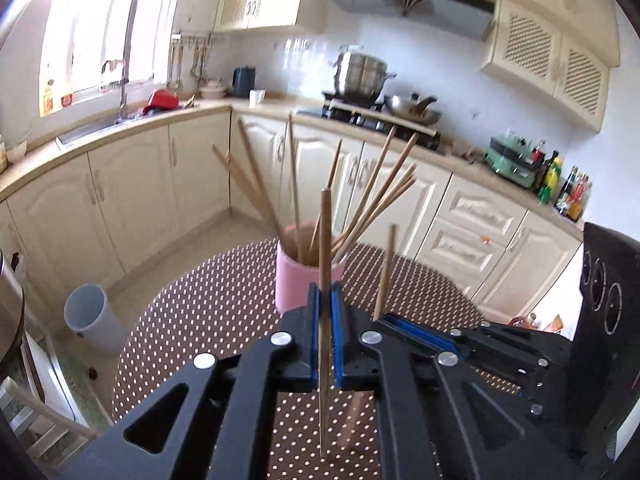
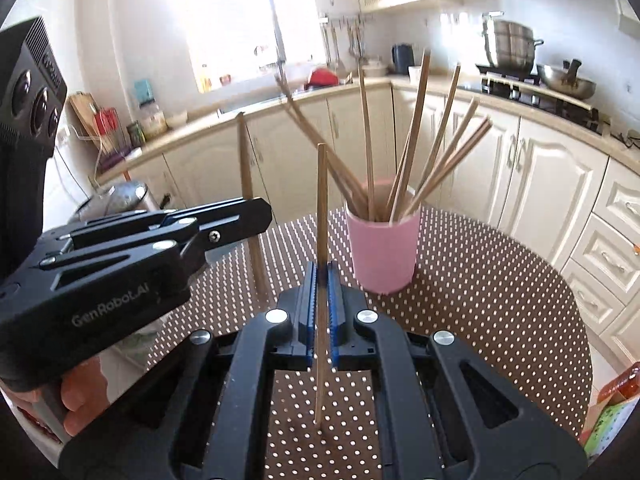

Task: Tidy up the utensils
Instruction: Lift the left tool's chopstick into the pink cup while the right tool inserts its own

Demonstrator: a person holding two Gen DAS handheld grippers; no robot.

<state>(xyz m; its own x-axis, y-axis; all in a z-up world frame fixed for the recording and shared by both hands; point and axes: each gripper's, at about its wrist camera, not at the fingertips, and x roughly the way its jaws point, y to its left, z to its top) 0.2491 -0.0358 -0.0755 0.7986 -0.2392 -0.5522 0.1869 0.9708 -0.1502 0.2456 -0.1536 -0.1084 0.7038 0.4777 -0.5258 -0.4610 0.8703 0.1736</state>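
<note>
The left gripper is holding a single wooden chopstick upright, its blue-lined jaws pressing in narrowly on the stick's middle, so that the thick end is standing above the jaws and the thin tip is hanging below them over the dotted table. The right gripper is doing the same with a second chopstick, its jaws closing tightly on the shaft while the lower tip is pointing down toward the brown, white-spotted table. Both grippers are hovering side by side, each showing in the other's view: the right gripper is appearing at the right of the left wrist view with its stick rising beside it, and the left gripper is reaching in from the left of the right wrist view.

Just beyond the jaws, a pink cup is standing upright on the table, holding a fan of other chopsticks leaning outward in several directions. In the right wrist view the pink cup is sitting slightly right of the held stick, apart from it.
</note>
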